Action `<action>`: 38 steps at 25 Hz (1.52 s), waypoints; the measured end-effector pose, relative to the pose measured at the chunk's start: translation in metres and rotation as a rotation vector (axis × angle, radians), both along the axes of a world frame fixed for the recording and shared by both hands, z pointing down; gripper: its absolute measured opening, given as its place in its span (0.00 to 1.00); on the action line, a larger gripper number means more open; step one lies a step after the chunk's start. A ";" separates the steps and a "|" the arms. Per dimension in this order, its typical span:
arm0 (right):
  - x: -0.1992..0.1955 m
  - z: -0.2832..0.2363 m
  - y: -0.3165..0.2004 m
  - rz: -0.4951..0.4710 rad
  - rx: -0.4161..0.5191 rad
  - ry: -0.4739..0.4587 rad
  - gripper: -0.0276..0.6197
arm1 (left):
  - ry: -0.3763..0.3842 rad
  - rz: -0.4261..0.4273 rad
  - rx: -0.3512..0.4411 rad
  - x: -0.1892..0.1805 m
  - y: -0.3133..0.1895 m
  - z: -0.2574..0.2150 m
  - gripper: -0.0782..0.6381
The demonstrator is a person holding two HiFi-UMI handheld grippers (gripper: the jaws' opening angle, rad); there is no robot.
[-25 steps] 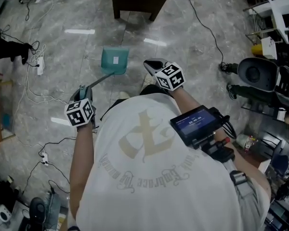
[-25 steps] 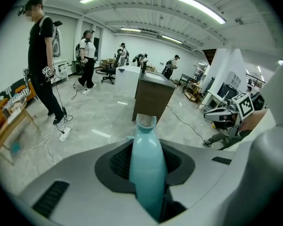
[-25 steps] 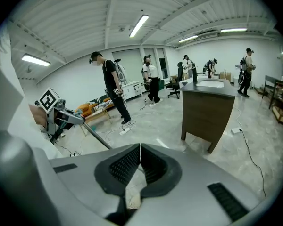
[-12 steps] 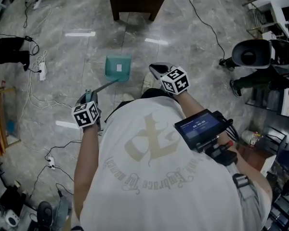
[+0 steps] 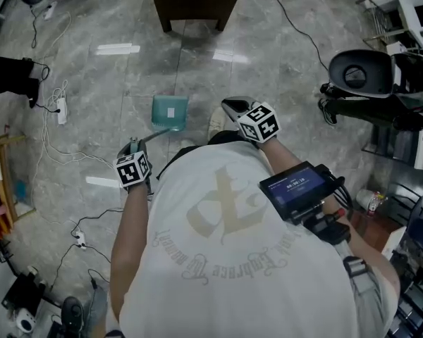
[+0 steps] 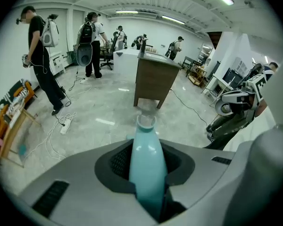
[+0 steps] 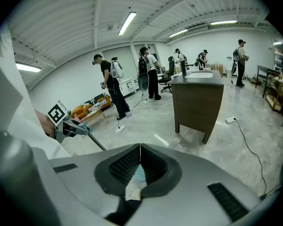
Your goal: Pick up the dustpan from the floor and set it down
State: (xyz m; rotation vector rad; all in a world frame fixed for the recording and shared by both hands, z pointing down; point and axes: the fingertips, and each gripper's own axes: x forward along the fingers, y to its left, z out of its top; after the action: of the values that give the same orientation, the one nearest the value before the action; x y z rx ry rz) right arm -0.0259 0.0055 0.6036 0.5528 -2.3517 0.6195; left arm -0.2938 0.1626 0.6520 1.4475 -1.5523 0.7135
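The teal dustpan hangs low over the grey floor in front of me, and I cannot tell if its pan touches the floor. Its long handle runs back and left into my left gripper, which is shut on it, a jaw pressing on either side. In the left gripper view the handle's end pokes out past the jaws. My right gripper hovers to the right of the pan, apart from it. In the right gripper view the right gripper has its jaws closed tip to tip with nothing between them.
A dark wooden cabinet stands on the floor beyond the dustpan. Cables and a power strip lie at the left. Machines and racks crowd the right side. Several people stand in the room behind.
My left gripper has sunk with the dustpan handle in it, bringing the pan lower. The right gripper has barely shifted.
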 end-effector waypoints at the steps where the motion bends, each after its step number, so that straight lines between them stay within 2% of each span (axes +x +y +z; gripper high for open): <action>1: -0.001 -0.001 -0.002 -0.003 -0.001 -0.001 0.07 | -0.004 0.002 -0.002 0.000 -0.002 0.002 0.25; 8: -0.011 -0.006 0.005 -0.024 -0.008 0.004 0.07 | -0.014 0.001 -0.012 -0.009 -0.006 0.011 0.25; 15: 0.052 0.023 -0.061 0.025 -0.076 0.016 0.07 | -0.024 0.049 -0.070 0.039 -0.090 0.044 0.25; 24: 0.080 0.032 -0.073 0.076 -0.110 0.036 0.07 | -0.038 0.111 -0.112 0.049 -0.119 0.076 0.25; 31: 0.126 0.056 -0.131 0.106 -0.168 0.060 0.07 | -0.044 0.132 -0.186 0.082 -0.183 0.107 0.25; 38: 0.133 0.063 -0.125 0.104 -0.189 0.065 0.07 | -0.051 0.118 -0.172 0.082 -0.196 0.112 0.25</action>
State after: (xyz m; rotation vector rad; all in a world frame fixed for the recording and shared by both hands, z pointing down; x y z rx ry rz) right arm 0.1075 -0.1196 0.6666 0.6025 -2.1851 0.8488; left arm -0.2120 -0.0330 0.7644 1.4095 -1.4150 0.9369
